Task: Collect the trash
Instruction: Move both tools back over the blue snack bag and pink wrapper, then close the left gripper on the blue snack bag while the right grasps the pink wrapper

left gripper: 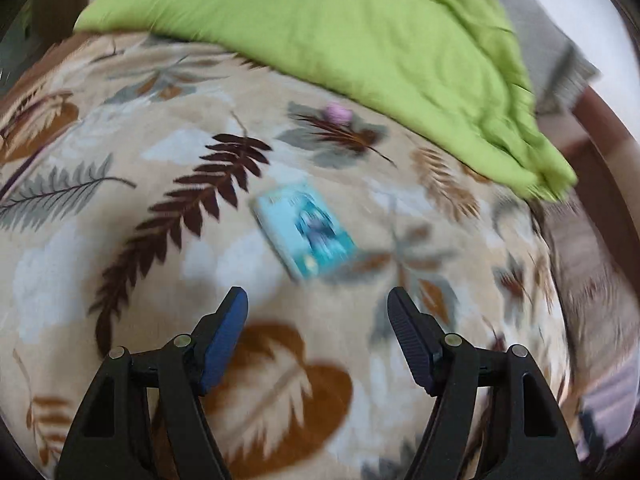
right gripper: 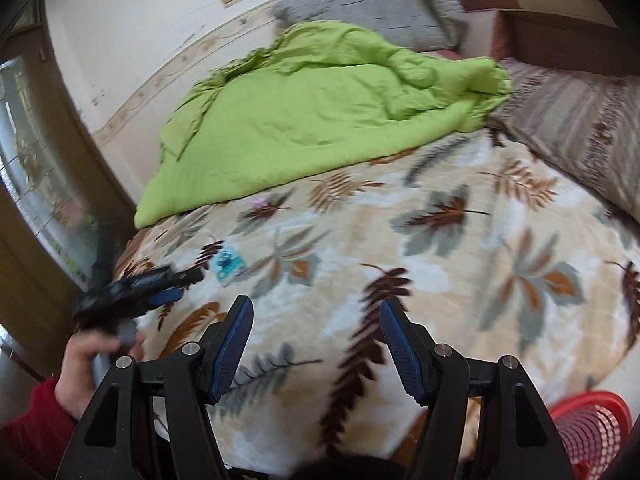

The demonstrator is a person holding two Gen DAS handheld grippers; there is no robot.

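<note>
A bed covered by a beige blanket printed with brown, grey and orange leaves fills most of both wrist views. A crumpled lime-green quilt lies across the blanket's far side, at the upper centre of the right wrist view and across the top of the left wrist view. Beyond it, at the top of the right wrist view, a grey pillow rests against the wall, and a striped brown-and-grey pillow sits at the right edge. A red plastic basket shows in the lower right corner of that view, beside the bed's near edge.

The left gripper hangs over the blanket at the bottom of its own view, its blue-padded jaws spread apart with nothing between them. In the right wrist view it appears blurred at the left edge, gripped by a hand in a red sleeve. The right gripper is likewise released, its jaws parted over bare blanket at the bottom of the frame.

The trash lies on the blanket: a light-blue wrapper, flat and blurred, just above and between the left gripper's fingertips near the frame's centre, not touching them. A small pink scrap sits farther off, close to the quilt's edge, in the upper centre of the left wrist view.
</note>
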